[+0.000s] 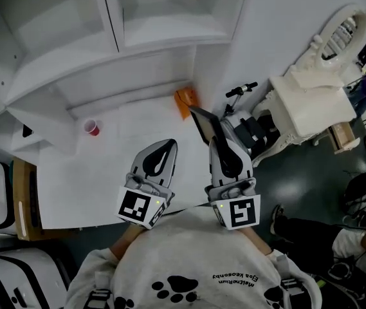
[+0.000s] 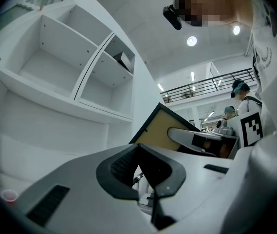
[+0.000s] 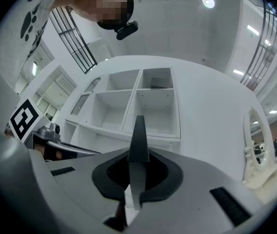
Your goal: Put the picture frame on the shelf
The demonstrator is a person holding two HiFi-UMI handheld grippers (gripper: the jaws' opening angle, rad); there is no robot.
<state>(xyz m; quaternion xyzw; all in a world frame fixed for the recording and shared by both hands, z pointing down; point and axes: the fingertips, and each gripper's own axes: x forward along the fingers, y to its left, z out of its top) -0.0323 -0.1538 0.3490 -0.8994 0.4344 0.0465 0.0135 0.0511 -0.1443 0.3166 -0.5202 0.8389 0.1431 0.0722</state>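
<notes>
Nearest are two hand-held grippers. The left hand-held gripper (image 1: 168, 148) has its jaws together on nothing, above the white tabletop (image 1: 99, 185). The right hand-held gripper (image 1: 217, 145) is clamped on one dark-edged, tan-backed picture frame (image 1: 204, 123), held tilted over the tabletop's right edge, not on the shelf. Farther on the tabletop sit one small red cup (image 1: 92, 127), left, its contents too small to tell, and one orange object (image 1: 185, 102), far right. Beyond stands one white shelf unit (image 1: 109, 11); its upper right compartment holds one small grey thing (image 2: 124, 60).
</notes>
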